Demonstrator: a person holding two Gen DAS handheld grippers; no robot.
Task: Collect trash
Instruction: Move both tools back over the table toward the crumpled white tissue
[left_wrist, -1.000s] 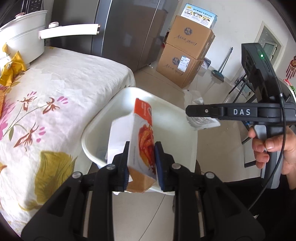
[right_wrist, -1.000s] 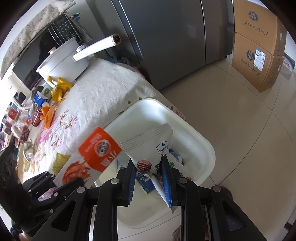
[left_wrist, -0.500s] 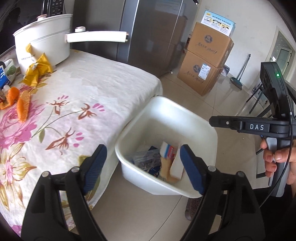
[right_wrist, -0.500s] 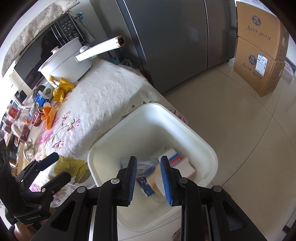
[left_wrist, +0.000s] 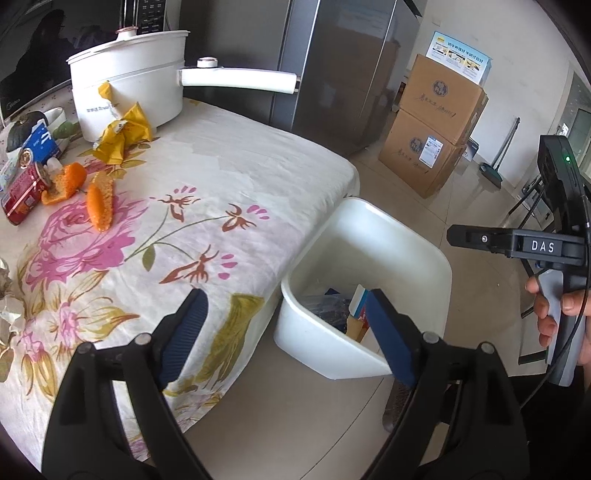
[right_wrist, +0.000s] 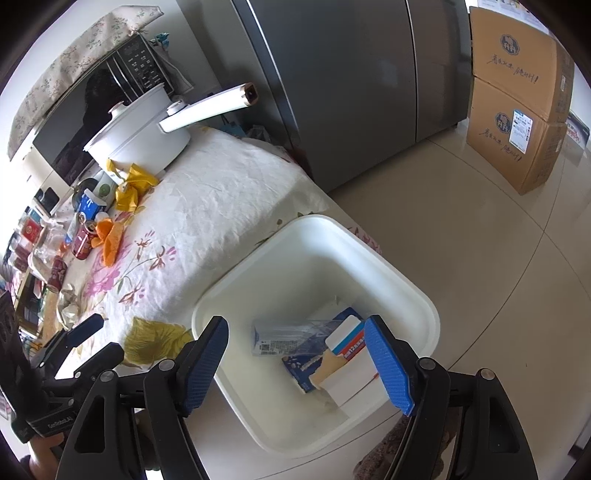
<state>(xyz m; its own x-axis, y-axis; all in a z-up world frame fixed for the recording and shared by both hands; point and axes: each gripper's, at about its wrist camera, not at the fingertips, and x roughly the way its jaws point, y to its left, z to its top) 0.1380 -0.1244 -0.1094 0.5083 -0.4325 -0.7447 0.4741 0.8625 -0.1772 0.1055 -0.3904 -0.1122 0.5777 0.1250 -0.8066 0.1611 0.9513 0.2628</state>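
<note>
A white plastic bin (left_wrist: 369, 225) (right_wrist: 317, 225) stands on the floor against the table's end. Inside lie a white box with a red and blue label (right_wrist: 347, 339), a blue packet (right_wrist: 303, 363) and a clear wrapper (right_wrist: 288, 338). My left gripper (left_wrist: 284, 314) hovers over the table corner and the bin's near rim, its jaws opening with nothing between them. My right gripper (right_wrist: 297, 343) hangs over the bin, its jaws also opening and empty. On the table remain orange peel (left_wrist: 99, 206), a yellow wrapper (left_wrist: 125, 136), a red can (left_wrist: 22, 192) and a blue carton (left_wrist: 40, 142).
A white pot (left_wrist: 129, 74) with a long handle sits at the back of the floral tablecloth (left_wrist: 221, 177). A steel fridge (right_wrist: 351, 92) stands behind. Stacked cardboard boxes (left_wrist: 436, 147) are on the tiled floor beyond the bin.
The left gripper let go of the orange and white carton and drew back toward the table. The right gripper released its snack packet. Both items dropped into the bin, and both jaws spread wide.
</note>
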